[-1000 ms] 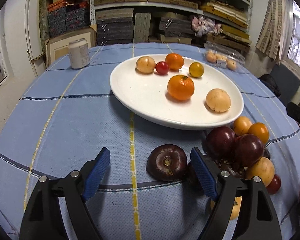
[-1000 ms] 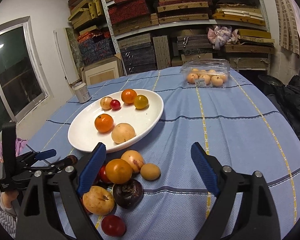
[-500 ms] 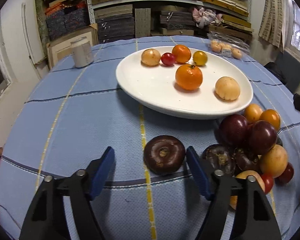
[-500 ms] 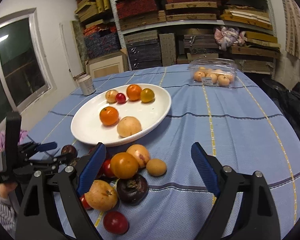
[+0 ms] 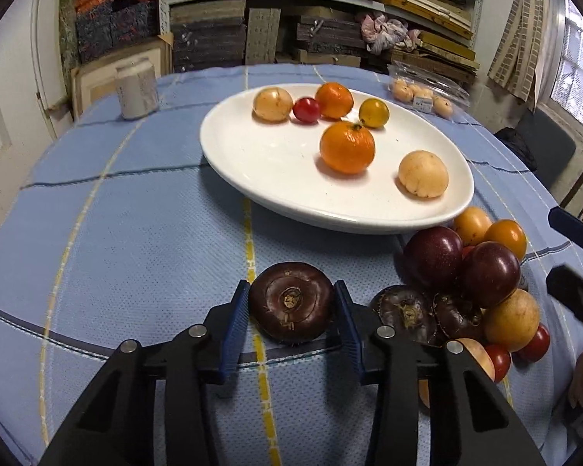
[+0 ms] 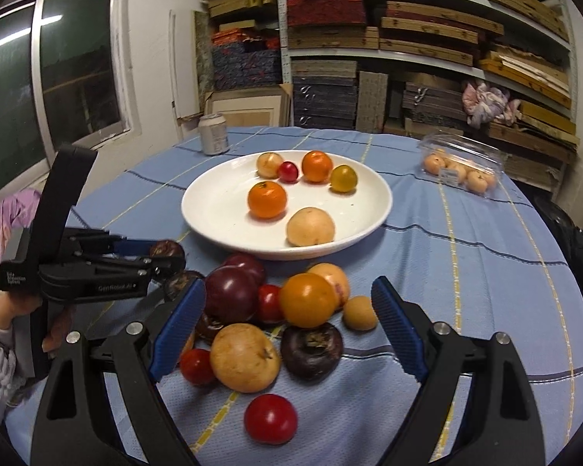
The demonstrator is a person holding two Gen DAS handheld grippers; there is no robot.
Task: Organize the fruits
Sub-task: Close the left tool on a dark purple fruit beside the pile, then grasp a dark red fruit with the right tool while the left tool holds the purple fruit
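My left gripper (image 5: pixel 291 306) is shut on a dark brown round fruit (image 5: pixel 291 302) that rests on the blue tablecloth just in front of the white plate (image 5: pixel 276 155). The plate holds several fruits, among them an orange (image 5: pixel 347 146) and a pale peach-coloured fruit (image 5: pixel 423 174). A pile of loose fruit (image 5: pixel 478 272) lies on the cloth to the right of the held fruit. My right gripper (image 6: pixel 287 322) is open and empty, above that same pile (image 6: pixel 276 310). The left gripper (image 6: pixel 151 256) with the dark fruit (image 6: pixel 166 249) shows at the left of the right wrist view.
A drink can (image 6: pixel 213 133) stands on the far left of the round table. A clear plastic box of small fruit (image 6: pixel 460 169) lies at the far right. Shelves stacked with boxes stand behind the table. A dark chair (image 5: pixel 540 143) is at the right.
My left gripper has moved forward and closed its jaws onto the dark brown fruit. My right gripper has shifted left over the fruit pile and stays open.
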